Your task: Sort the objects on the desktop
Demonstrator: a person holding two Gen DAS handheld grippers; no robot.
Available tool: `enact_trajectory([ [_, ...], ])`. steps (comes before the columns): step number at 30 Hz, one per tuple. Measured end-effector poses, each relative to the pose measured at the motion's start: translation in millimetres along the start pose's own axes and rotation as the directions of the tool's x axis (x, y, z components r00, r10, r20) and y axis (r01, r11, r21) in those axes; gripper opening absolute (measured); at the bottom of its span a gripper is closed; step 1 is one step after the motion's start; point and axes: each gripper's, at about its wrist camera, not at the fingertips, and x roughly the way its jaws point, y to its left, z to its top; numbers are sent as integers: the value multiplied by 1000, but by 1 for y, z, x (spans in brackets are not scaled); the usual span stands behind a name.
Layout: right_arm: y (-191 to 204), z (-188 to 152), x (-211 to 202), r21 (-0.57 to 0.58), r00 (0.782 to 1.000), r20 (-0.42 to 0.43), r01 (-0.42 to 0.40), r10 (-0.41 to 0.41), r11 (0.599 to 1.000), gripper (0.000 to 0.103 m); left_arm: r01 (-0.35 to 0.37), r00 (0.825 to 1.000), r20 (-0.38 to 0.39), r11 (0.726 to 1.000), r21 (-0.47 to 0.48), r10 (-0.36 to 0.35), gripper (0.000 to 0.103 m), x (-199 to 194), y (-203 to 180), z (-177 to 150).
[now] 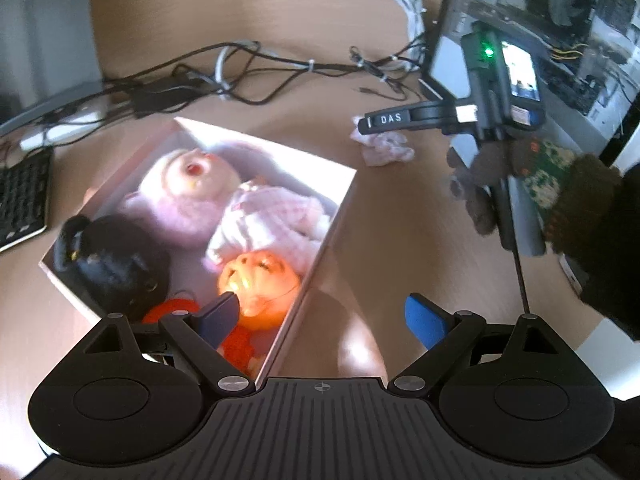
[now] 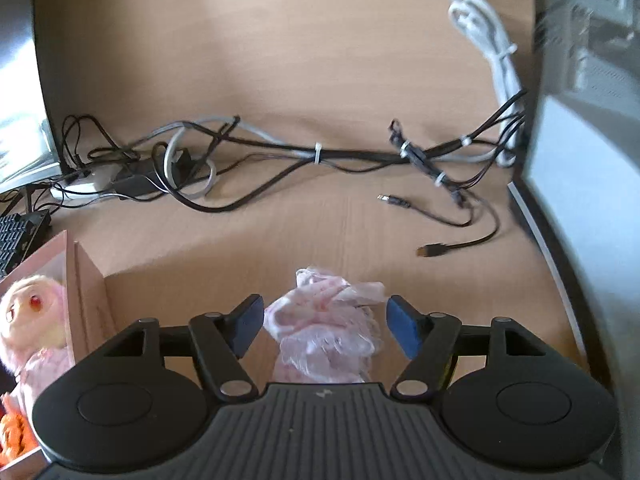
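Since the pink cloth (image 2: 326, 326) looks light and limp (likely to sag), its bunched middle should be pinched; the right gripper (image 2: 324, 328) is held spread around it, and the left gripper (image 1: 326, 320) is also spread, empty.

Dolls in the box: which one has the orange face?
The doll at the box's near end, beside the left gripper; the other doll, farther back, has a pale pink face.

I see a crumpled pink-and-white lace cloth (image 2: 326, 332) lying on the surface, just beside an open pink cardboard box (image 1: 320, 240) holding plush dolls.
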Motion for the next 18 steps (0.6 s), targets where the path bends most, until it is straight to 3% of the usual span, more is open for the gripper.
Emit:
enact_trajectory([
  [3,-4,0,11,18,999,-31,-26,27,999,68,-20,1000,-4,1000,-17,20,94,-3,5,-3],
  [6,-7,-4,3,39,994,-53,-89,91,995,46,-28,1000,3,1000,-15,28,94,-5,7,-3],
  [9,-7,-17,-15,30,990,-73,-117,119,993,40,-10,1000,6,1000,7,10,94,-3,2,1],
  [15,-7,-58,-71,48,984,-101,-143,147,989,42,70,998,4,992,103,-71,94,9,-19,17],
  [18,-19,-70,-108,116,996,-39,-74,79,991,55,113,993,18,984,140,-117,94,17,-32,35],
])
